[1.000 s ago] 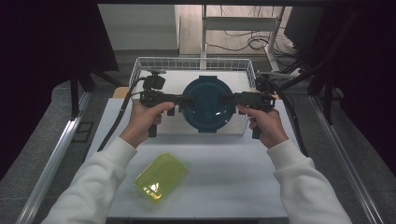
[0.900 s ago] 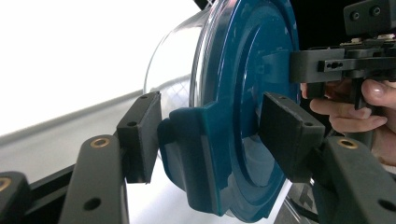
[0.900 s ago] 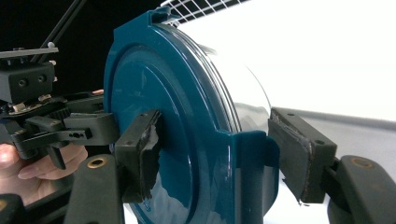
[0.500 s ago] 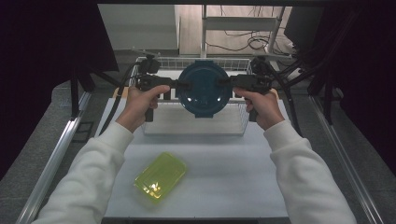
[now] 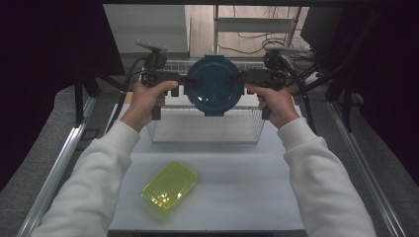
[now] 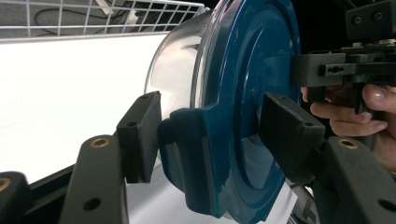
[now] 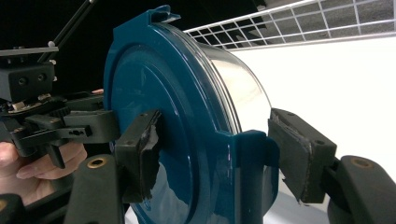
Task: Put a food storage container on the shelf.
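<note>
Blue-lidded container (image 5: 214, 85) clamped between left tool (image 5: 184, 79) and right tool (image 5: 236, 77); contents hidden.

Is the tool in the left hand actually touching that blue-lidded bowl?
Touching. The left gripper view shows the left tool pressing its pads against the clip of the bowl.

Glossy blue plastic lid (image 6: 243, 93); clear shiny bowl (image 6: 175, 74); matt black pads (image 6: 140, 135).

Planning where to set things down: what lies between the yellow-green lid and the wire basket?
Bare white tabletop, in the high view, between yellow-green lid and wire basket.
</note>
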`<state>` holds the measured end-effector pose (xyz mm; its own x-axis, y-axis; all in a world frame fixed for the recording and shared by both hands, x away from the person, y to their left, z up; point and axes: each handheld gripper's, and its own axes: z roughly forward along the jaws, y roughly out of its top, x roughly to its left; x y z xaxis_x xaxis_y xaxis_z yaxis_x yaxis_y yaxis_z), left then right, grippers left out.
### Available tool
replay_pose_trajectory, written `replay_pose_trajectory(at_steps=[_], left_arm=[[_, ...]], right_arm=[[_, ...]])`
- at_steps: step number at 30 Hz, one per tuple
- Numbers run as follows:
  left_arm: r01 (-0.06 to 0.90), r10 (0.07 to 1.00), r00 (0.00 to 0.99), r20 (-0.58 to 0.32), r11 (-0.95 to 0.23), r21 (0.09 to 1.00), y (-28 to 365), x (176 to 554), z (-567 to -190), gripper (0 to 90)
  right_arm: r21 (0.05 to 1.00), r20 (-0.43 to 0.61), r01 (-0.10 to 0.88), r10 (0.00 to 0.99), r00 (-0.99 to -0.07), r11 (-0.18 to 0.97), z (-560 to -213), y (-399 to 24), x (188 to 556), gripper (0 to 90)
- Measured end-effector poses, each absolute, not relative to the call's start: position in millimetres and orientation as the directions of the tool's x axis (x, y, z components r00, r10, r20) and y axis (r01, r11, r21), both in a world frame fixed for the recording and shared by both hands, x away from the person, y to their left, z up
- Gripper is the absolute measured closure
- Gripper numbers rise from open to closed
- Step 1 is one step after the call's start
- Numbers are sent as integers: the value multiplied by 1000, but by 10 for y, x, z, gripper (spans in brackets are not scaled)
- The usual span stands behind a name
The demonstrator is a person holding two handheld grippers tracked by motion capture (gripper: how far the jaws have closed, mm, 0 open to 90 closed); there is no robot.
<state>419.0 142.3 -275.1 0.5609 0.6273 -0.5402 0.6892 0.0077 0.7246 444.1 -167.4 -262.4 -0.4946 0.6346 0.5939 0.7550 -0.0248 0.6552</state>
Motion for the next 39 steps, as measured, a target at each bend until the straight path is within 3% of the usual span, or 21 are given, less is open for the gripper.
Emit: replay_pose_trajectory(at_steps=[21,39], left_arm=[[710,620,544,-565,18,704,1602,4664,-2889,398],[757,608,481,-632,75,649,1646,4917,-3109,385]], right_arm=[[637,589,771,644,-489,3,-2690,-1504,4918,358],[559,645,829,646,-408,-34,-2914,-1466,5147,362]])
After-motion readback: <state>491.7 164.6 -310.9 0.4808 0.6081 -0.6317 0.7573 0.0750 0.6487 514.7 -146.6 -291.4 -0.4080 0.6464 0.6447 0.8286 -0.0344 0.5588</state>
